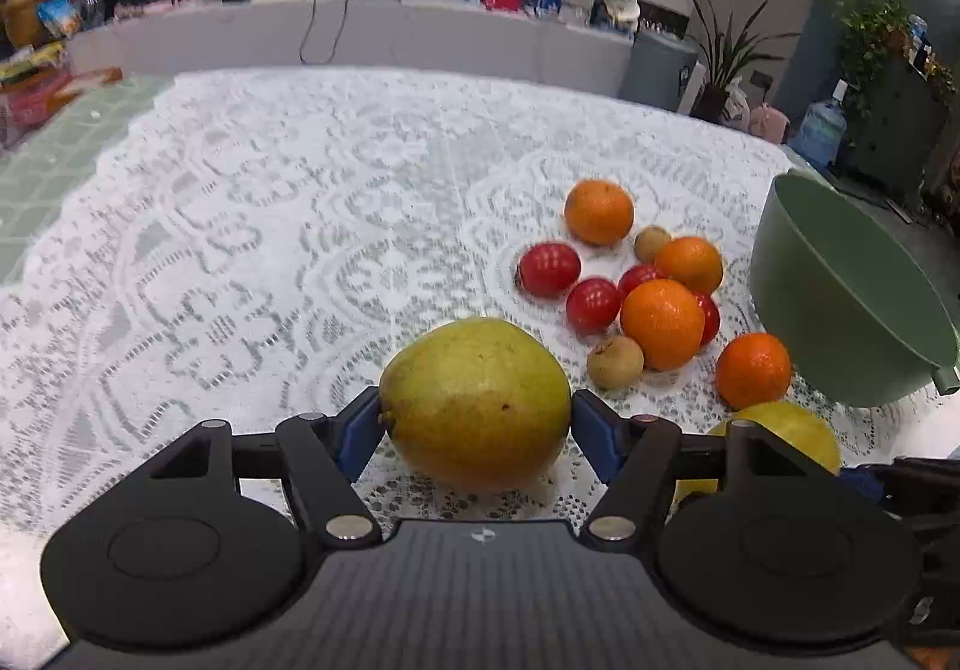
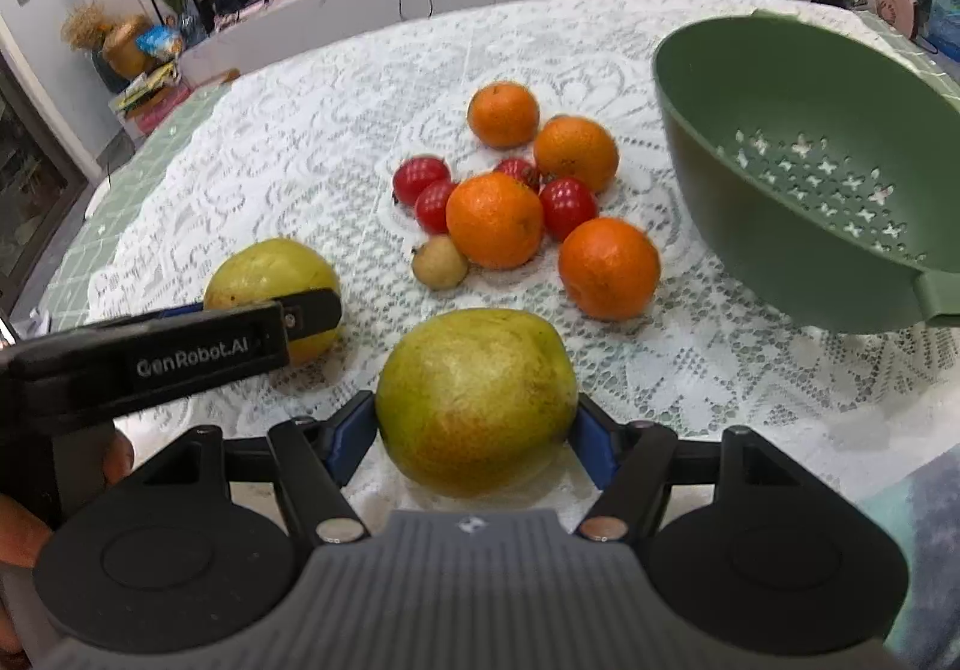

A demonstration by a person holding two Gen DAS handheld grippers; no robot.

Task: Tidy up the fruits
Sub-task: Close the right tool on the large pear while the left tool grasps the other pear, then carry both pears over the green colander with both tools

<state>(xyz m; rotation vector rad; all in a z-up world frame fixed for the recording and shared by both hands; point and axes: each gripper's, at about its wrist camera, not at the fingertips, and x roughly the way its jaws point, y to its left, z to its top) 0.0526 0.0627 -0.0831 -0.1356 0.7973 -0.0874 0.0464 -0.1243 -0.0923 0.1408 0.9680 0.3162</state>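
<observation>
now each gripper, left gripper [image 1: 477, 412] and right gripper [image 2: 477, 421], is spread wide and clamped on its own pear: left pear [image 1: 477, 403]; right pear [image 2: 477, 400].

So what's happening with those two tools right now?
Left tool shut on one pear. Right tool shut on second pear. Green colander empty, path clear.

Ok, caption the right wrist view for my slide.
Right gripper clamps a pear beside oranges, tomatoes and a green colander.
</observation>
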